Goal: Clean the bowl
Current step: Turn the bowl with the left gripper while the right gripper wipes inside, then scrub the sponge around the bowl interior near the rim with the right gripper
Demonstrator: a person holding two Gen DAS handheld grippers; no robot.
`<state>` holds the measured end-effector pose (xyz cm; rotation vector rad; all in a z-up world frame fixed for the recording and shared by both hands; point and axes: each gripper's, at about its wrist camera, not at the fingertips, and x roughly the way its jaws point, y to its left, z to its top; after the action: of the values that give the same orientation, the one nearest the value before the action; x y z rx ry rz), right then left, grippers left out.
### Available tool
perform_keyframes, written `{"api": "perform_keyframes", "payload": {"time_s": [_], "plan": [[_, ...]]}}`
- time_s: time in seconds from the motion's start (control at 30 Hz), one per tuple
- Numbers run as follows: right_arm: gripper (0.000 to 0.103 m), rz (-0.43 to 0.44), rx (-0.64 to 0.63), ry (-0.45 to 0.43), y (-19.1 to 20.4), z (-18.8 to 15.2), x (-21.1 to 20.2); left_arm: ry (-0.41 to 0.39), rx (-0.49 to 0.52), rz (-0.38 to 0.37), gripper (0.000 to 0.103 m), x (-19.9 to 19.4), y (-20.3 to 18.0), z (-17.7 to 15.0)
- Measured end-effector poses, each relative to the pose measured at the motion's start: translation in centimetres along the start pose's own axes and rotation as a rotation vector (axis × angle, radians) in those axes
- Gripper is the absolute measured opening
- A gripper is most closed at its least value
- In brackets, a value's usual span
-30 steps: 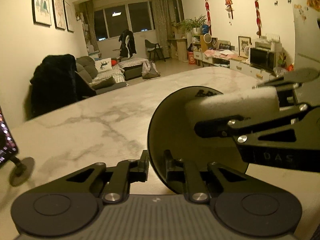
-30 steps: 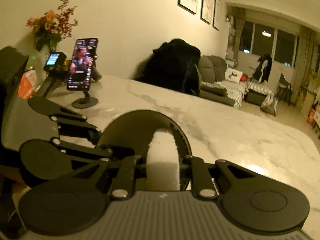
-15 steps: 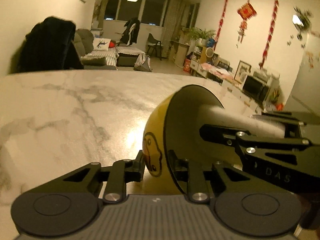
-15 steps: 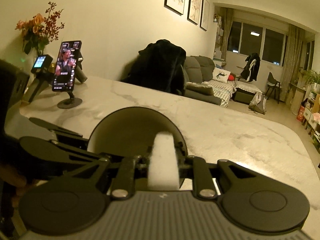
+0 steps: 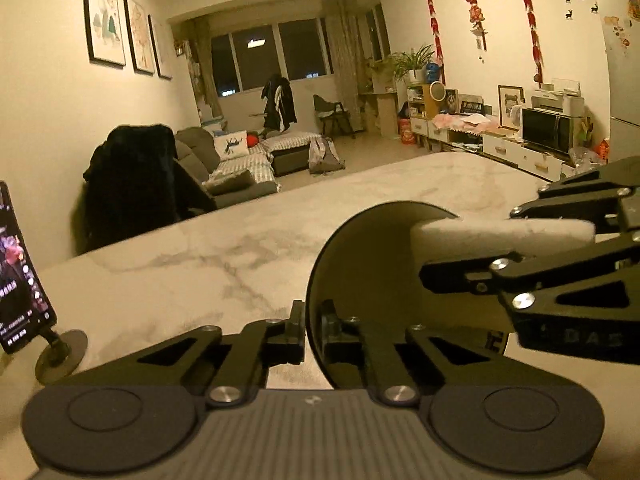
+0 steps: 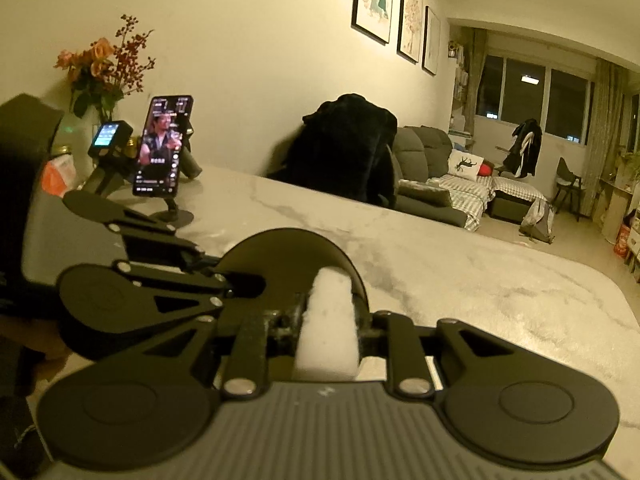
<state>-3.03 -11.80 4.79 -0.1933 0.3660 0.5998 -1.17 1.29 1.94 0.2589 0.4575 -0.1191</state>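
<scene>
Phone [image 5: 18,272] on its little stand sits at the far left of the table [image 5: 168,272], well off from the bowl [image 5: 360,280]. The bowl is the thing to look at: it's tipped up on edge over the table, dark inside facing right. The left gripper [image 5: 310,328] is clamped tight on its near rim, one finger on the outside, one inside, and its jaws have only just finished closing on it. Right of that, the sponge [image 5: 500,232] pokes into the bowl's hollow, tip against the inner wall. The right gripper [image 5: 472,248] comes in from the right edge and has the sponge pinched narrow between its jaws, which have just eased apart a little.
</scene>
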Motion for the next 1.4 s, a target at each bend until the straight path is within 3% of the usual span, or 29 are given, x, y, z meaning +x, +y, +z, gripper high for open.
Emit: {"api": "perform_keyframes", "payload": {"time_s": [0.27,0.47,0.73,1.1,1.4], "plan": [[0.019,-0.068,-0.070,-0.066,-1.1,0.1,-1.0,-0.059,0.052,-0.012,0.008,0.2,-2.2,1.2],[0.019,-0.088,-0.059,-0.028,-2.6,-0.4,-0.9,-0.088,0.070,-0.017,0.010,0.5,-3.2,1.7],[0.019,-0.020,0.024,0.041,-3.0,-1.7,-0.3,-0.125,0.096,-0.020,0.013,0.9,-4.4,2.0],[0.019,-0.065,0.014,0.015,-4.4,-0.9,-0.3,-0.135,0.110,-0.022,0.014,1.7,-4.9,2.5],[0.019,0.031,0.080,0.060,-3.9,-1.8,0.3,-0.122,0.122,-0.019,0.014,2.0,-4.7,1.9]]}}
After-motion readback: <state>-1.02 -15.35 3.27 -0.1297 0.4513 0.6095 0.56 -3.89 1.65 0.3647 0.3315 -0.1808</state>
